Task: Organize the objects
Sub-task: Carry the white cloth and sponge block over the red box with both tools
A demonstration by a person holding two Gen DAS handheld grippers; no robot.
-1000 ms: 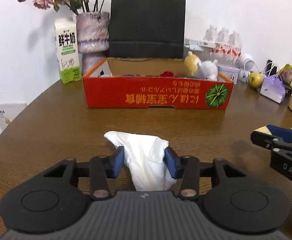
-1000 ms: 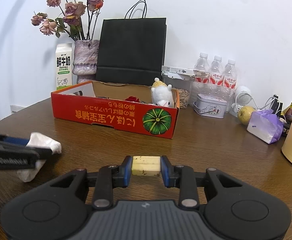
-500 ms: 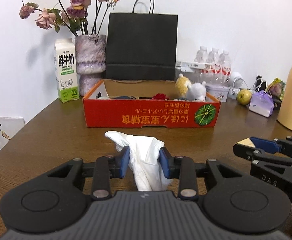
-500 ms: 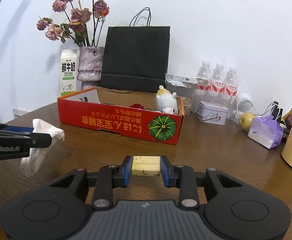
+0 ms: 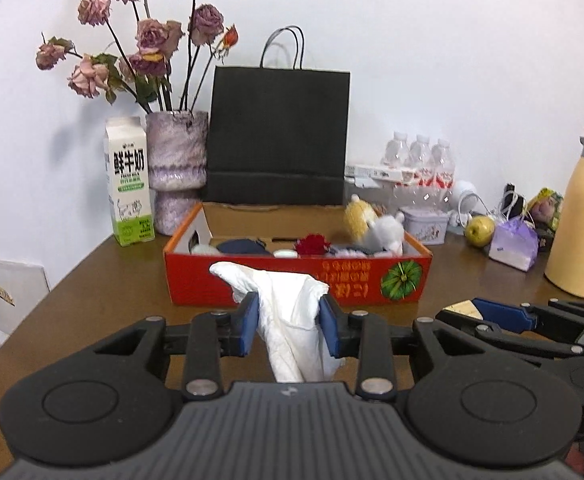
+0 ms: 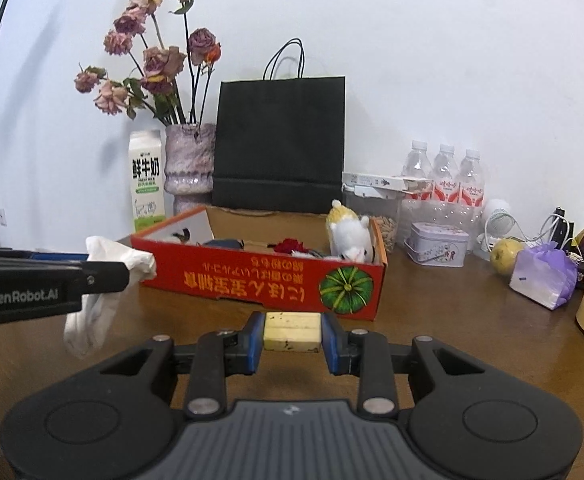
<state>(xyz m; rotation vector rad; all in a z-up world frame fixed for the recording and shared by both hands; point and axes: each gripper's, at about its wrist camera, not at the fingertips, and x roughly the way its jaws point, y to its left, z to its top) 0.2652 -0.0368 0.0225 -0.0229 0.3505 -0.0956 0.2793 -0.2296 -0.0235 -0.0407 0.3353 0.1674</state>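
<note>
**Both tongs loaded, box not yet reached**

Brown table [image 5: 91,280] against a white wall; red box [image 5: 298,280] sits ahead of both tongs, already holding a plush toy [image 6: 350,236], a red flower [image 5: 312,244] and some dark items. Judged partly done: two pieces remain outside the box.

Left tongs [image 5: 287,326]: clenched on a crumpled white tissue [image 5: 292,320], hanging clear of the table, just short of the box front.

Right tongs [image 6: 291,334]: narrowly parted, pads gripping a pale yellow block [image 6: 291,330], box ahead.

looks like a home: wood table [image 5: 91,292] w/ dried-flower vase [image 5: 176,152], milk carton [image 5: 128,184], water bottles [image 6: 446,176].
</note>
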